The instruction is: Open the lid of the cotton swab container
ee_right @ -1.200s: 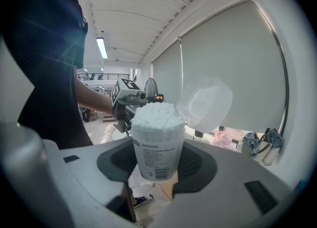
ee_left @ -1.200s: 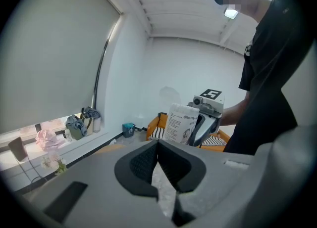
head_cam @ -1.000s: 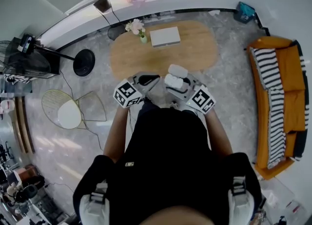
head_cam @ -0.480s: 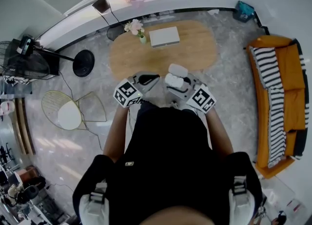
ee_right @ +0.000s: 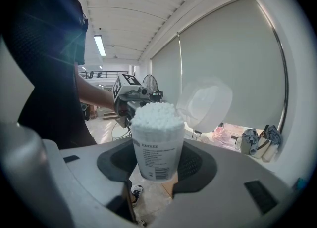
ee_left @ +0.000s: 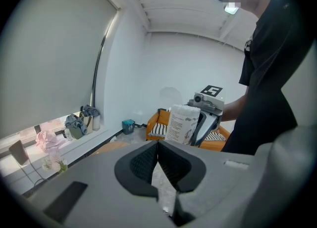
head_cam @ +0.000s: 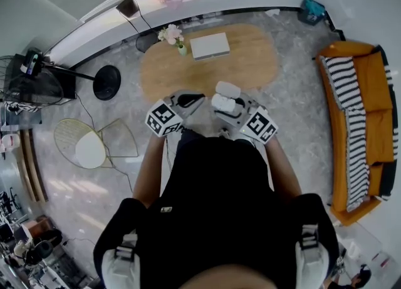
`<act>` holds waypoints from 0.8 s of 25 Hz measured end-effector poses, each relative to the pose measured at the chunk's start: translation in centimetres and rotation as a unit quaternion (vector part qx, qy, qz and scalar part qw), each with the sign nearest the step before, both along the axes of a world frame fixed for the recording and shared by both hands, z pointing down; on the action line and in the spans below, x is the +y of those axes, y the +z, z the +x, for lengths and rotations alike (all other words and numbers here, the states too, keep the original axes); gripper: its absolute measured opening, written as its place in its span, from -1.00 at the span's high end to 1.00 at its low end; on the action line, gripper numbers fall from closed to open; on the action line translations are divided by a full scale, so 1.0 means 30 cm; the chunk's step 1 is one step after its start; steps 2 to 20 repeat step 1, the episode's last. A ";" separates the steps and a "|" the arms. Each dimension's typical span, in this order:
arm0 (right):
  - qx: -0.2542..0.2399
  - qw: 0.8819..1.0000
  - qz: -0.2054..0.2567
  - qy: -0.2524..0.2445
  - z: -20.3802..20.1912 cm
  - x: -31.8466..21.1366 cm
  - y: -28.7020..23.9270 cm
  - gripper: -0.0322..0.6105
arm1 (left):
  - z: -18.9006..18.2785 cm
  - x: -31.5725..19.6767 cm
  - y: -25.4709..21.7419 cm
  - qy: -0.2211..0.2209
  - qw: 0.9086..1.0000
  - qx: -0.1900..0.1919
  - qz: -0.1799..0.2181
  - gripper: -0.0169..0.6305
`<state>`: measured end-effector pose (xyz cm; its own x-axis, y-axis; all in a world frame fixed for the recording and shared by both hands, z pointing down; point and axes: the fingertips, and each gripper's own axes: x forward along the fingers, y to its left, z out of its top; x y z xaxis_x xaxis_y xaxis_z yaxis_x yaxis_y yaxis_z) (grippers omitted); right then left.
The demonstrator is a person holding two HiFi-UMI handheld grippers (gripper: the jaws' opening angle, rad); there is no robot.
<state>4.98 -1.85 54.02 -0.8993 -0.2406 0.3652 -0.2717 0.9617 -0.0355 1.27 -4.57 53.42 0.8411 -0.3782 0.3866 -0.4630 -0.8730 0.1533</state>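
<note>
Right claw [ee_right: 157, 168] pinches the cotton swab container [ee_right: 154, 145] upright, one pad on each side of its lower body. Lid [ee_right: 205, 104] stands swung open beside the rim, swab heads [ee_right: 153, 115] exposed. Left claw [ee_left: 158, 165] pressed together on nothing, near the container but apart from it, both short of the wooden table [head_cam: 250, 62].

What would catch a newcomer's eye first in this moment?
The clear plastic cotton swab container, packed with white swab tips, sits clamped in the right gripper at the centre of the right gripper view, with its translucent lid flipped open up and to the right. The left gripper is shut on nothing. In the head view, a bright orange sofa with a striped throw lines the right edge, past an oval wooden table.
</note>
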 end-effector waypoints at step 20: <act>0.001 1.000 0.000 0.000 0.000 -0.001 0.001 0.29 | 0.000 -0.001 0.002 0.000 1.000 0.000 0.000 0.94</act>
